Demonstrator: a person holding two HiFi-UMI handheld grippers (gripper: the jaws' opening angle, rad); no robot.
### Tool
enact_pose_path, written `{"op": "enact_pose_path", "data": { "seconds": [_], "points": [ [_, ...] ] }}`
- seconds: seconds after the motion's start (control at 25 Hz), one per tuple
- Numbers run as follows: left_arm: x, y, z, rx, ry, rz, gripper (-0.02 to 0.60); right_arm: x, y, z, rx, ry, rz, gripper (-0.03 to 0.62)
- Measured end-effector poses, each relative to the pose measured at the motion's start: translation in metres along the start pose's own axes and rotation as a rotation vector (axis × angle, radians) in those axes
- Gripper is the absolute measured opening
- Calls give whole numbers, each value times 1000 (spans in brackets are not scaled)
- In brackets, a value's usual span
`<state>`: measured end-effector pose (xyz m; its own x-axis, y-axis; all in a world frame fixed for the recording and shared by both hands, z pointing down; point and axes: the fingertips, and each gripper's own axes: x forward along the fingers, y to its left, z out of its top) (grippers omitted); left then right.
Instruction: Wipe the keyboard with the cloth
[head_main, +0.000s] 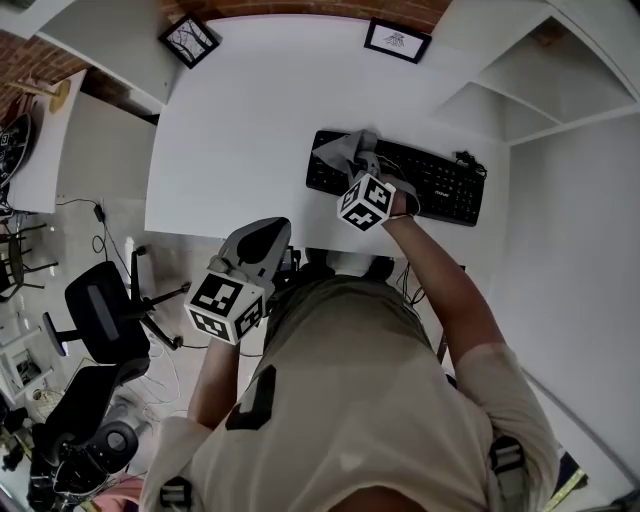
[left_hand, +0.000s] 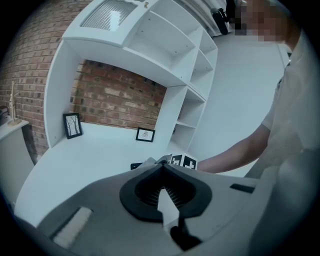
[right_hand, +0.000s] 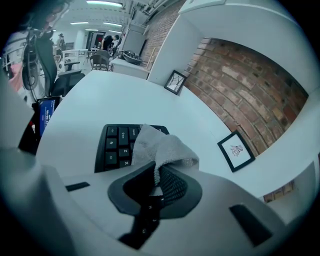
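On the white desk (head_main: 250, 120), toward its right side, lies the black keyboard (head_main: 450, 188), with the grey cloth (head_main: 343, 150) bunched over its left end. The right gripper (head_main: 366, 168) pinches that cloth between its jaws. The left gripper (head_main: 262, 238) hangs at the desk's near edge, well apart, jaws pressed together on nothing. Two framed pictures (head_main: 190, 40) stand at the back.

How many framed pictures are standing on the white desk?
2. One framed picture stands at the back left corner of the desk; the other stands at the back, beyond the keyboard. None seems hidden.
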<state>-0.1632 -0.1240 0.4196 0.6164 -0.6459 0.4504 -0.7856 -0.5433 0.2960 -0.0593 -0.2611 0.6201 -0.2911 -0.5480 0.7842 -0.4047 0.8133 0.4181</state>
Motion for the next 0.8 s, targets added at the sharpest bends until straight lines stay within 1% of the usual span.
{"op": "enact_pose_path", "data": {
  "seconds": [0.16,0.48,0.64,0.8],
  "points": [
    [1,-7,3,13,2,3,5,-5,-3,-12,26,1,-4,14],
    [4,-27,3,26,-9,22,3,-17,-10,-38,19,11,-19,14],
    [7,-40,1,25,-11,14,3,-22,-11,-46,15,8,-26,14],
    [14,-52,1,29,-9,-6,3,-27,-17,-61,26,28,-35,14]
  ]
}}
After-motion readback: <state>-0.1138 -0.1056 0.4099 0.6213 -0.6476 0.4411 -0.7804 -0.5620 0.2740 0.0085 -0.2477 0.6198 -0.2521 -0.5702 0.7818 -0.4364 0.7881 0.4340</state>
